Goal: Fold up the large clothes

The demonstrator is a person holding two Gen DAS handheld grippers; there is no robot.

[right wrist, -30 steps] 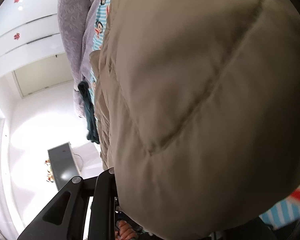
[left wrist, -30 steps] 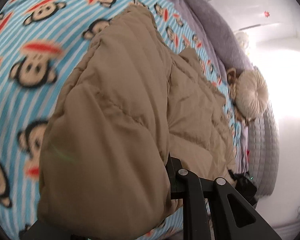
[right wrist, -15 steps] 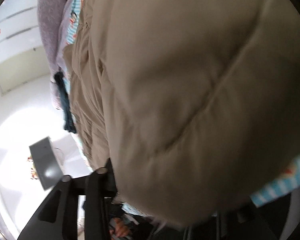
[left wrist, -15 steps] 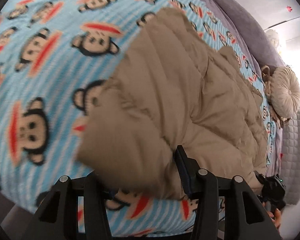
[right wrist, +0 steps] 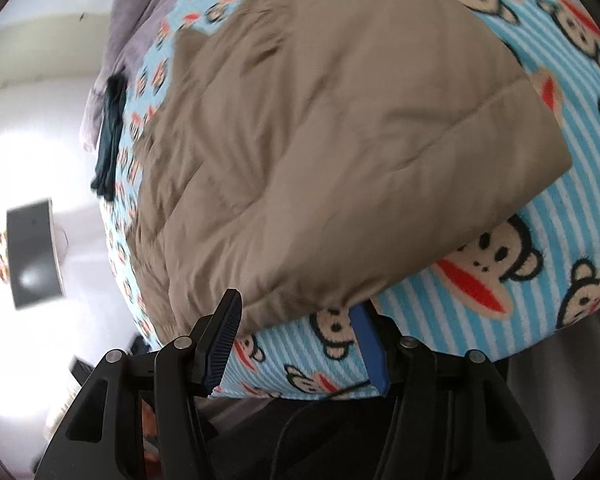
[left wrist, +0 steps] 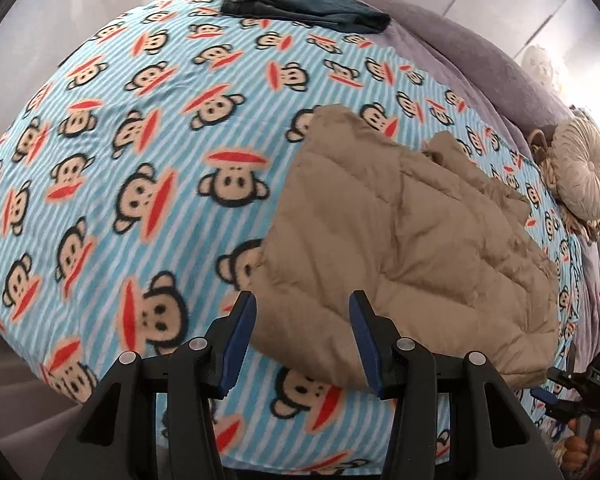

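A tan quilted puffer jacket (left wrist: pixel 404 248) lies folded over on a blue striped monkey-print blanket (left wrist: pixel 140 152); it fills most of the right wrist view (right wrist: pixel 320 140). My left gripper (left wrist: pixel 302 308) is open and empty, its blue-padded fingers standing either side of the jacket's near edge, just above it. My right gripper (right wrist: pixel 296 320) is open and empty at the jacket's near corner, at the bed's edge. The other gripper shows at the far right of the left wrist view (left wrist: pixel 580 384).
Folded dark jeans (left wrist: pixel 304 6) lie at the blanket's far end. A grey-purple blanket (left wrist: pixel 452 52) runs along the far side. A round beige cushion (left wrist: pixel 584 172) sits at the right. A dark box (right wrist: pixel 32 252) stands on the floor beside the bed.
Both grippers let go of the jacket and opened. The jacket dropped flat onto the blanket, and both grippers pulled back toward the bed's near edge.
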